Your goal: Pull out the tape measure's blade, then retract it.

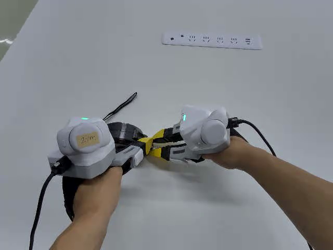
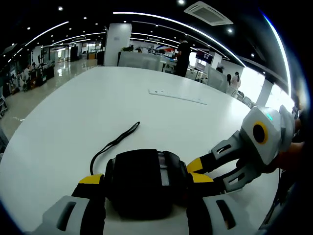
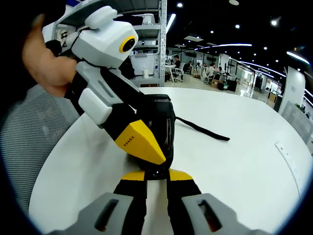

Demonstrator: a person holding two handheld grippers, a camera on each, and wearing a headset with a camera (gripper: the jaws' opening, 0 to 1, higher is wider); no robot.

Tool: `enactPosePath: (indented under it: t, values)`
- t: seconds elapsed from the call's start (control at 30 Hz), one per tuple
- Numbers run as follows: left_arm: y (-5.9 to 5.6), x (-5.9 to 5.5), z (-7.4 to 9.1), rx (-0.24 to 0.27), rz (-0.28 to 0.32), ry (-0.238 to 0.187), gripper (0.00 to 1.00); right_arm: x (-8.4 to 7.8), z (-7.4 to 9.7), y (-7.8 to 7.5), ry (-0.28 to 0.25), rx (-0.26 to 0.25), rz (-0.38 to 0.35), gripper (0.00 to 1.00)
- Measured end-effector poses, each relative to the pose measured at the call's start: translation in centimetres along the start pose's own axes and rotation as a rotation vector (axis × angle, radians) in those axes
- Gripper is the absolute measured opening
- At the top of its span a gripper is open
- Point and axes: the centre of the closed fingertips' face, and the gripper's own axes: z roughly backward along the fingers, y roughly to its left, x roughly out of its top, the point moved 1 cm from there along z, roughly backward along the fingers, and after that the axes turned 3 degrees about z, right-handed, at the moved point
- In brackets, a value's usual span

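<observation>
A black tape measure point(image 1: 124, 132) lies on the white table, its black wrist strap point(image 1: 120, 106) trailing away. My left gripper point(image 1: 133, 142) is shut on its body, the case point(image 2: 144, 181) sitting between the yellow-tipped fingers point(image 2: 91, 179). My right gripper point(image 1: 156, 146) faces it from the right. In the right gripper view the right gripper point(image 3: 156, 175) has its yellow tips pressed together on the small blade end at the case's mouth point(image 3: 157, 128). Little or no blade shows outside the case. The right gripper point(image 2: 211, 165) also reaches in beside the case.
A white power strip point(image 1: 212, 40) lies flat at the far side of the table, well beyond the grippers. Cables run back from both grippers toward the person. The table point(image 1: 78, 62) is bare white around the tape measure.
</observation>
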Motion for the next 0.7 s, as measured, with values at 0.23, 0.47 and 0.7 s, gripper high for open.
enactPosePath:
  t: [0.23, 0.47, 0.7]
  values:
    - [-0.01, 0.06, 0.00, -0.016, -0.016, 0.013, 0.64, 0.00, -0.02, 0.04, 0.009, -0.010, 0.005, 0.14]
    - [-0.17, 0.39, 0.06, -0.032, -0.084, 0.019, 0.63, 0.00, -0.02, 0.04, 0.021, -0.011, 0.012, 0.14]
    - [-0.14, 0.70, 0.32, -0.047, -0.108, 0.024, 0.64, -0.01, 0.13, -0.05, 0.029, -0.017, 0.002, 0.15]
